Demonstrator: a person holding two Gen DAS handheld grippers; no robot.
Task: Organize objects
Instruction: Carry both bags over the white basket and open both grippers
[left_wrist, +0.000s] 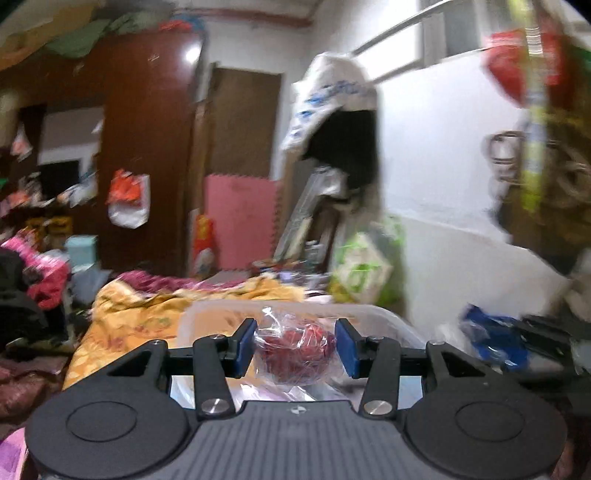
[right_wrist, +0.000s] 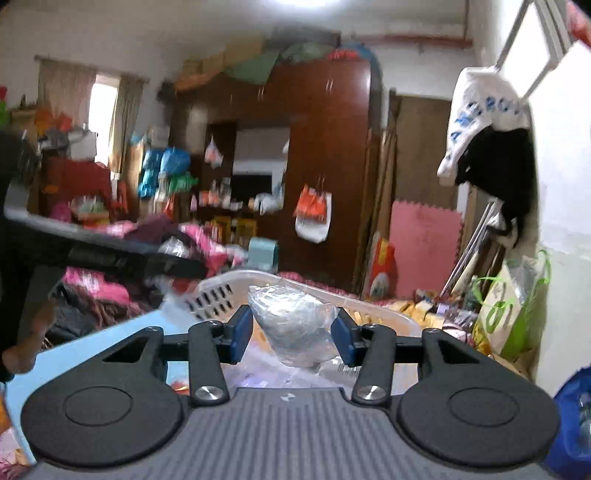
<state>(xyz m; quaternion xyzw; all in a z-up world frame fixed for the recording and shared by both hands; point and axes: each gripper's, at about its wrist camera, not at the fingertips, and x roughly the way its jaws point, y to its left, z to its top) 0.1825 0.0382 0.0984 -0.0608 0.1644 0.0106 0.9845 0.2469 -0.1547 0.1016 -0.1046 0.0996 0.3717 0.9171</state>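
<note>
Left gripper (left_wrist: 294, 348): jaws are pinched on a red bag (left_wrist: 295, 350), a clear wrap over something red, pressed from both sides. Right gripper (right_wrist: 291, 332): jaws are closed on a clear bag (right_wrist: 293, 325); contents cannot be told. Both bags are held in the air, just before a white basket (right_wrist: 221, 295), probably so they can be dropped in it. Both grippers are aimed slightly below level, across the cluttered bed (left_wrist: 147, 310). In the right wrist view the left gripper's body is seen at the left, with a hand (right_wrist: 18, 354) on it. Frames are blurred.
</note>
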